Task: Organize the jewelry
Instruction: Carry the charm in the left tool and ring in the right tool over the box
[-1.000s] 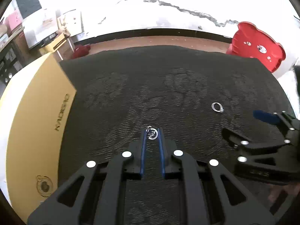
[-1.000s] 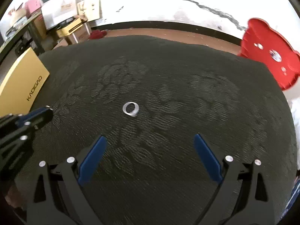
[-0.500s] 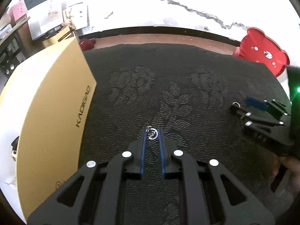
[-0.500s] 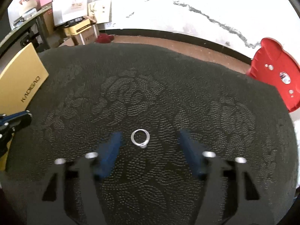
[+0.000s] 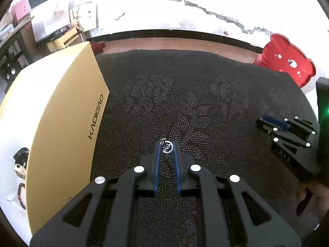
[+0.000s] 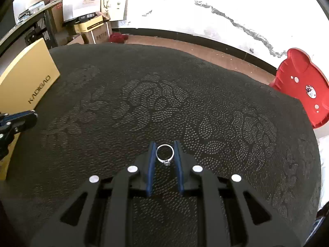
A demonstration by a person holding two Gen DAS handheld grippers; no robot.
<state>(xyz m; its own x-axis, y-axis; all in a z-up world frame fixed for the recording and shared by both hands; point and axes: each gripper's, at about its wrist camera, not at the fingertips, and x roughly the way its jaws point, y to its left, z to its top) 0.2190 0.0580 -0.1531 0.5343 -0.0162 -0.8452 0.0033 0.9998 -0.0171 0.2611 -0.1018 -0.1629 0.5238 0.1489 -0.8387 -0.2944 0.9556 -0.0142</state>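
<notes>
Through your left wrist camera, a dark cloth (image 5: 185,103) with a dotted floral pattern covers the bench, with a cracked white wall (image 5: 185,10) and a brown floor strip behind it, cardboard boxes (image 5: 61,33) stacked at the far left, and a red bear-shaped stool (image 5: 285,61) at the far right. A tan box lid (image 5: 61,123) printed KADIGAO stands at the left of the cloth, and past its outer edge you can see a dark beaded bracelet (image 5: 20,193) and a small watch-like piece (image 5: 20,162) on a white surface. Your left gripper (image 5: 166,146) has its jaws nearly closed on a small silver ring (image 5: 166,147) pinched at the blue tips. Your right gripper (image 5: 287,131) shows at the right edge, low over the cloth, seen side-on. Through your right wrist camera the same cloth (image 6: 185,103) fills the view, with the stool (image 6: 302,86) at the right, the boxes (image 6: 90,28) and a dark table (image 6: 24,24) at the far left, and the tan lid (image 6: 26,82) at the left edge. Your right gripper (image 6: 165,153) has its jaws drawn in against a silver band ring (image 6: 165,153), a blue pad touching each side; the ring's small stone setting points back toward the camera. Whether this ring is off the cloth you cannot tell. The tip of your left gripper (image 6: 18,121) pokes in from the left, just in front of the lid
</notes>
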